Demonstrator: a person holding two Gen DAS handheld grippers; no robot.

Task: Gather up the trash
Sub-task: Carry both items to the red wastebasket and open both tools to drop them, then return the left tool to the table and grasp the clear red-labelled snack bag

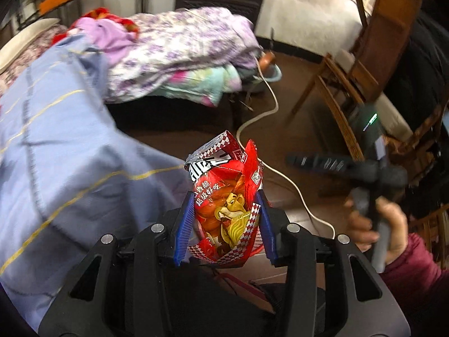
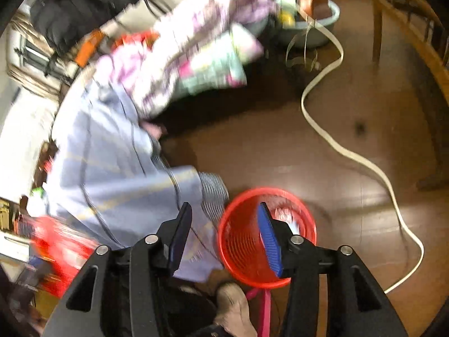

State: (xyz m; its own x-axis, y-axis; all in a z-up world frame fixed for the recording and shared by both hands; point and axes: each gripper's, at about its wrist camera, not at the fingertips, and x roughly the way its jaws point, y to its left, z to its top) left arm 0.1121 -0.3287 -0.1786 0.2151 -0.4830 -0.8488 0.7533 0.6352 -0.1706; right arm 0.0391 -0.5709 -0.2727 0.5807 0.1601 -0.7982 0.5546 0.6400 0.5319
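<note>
Your left gripper (image 1: 226,210) pinches a crumpled red snack bag (image 1: 227,196) between its blue jaws, the bag standing upright above the brown floor (image 1: 294,90). Your right gripper (image 2: 223,241) has its jaws spread with nothing between them; it hangs over a red mesh wastebasket (image 2: 241,241) on the floor, just beside the draped pale-blue bedcover (image 2: 112,163). Something pale lies inside the basket, too blurred to identify. In the left wrist view your right hand (image 1: 378,224) grips the other tool's handle, maroon sleeve (image 1: 415,286) at the wrist. A white cable (image 2: 350,154) snakes across the floor toward a teal basin (image 2: 322,28). Floral quilts (image 1: 182,45) are heaped on the bed; a wooden chair (image 1: 378,42) stands at right.
</note>
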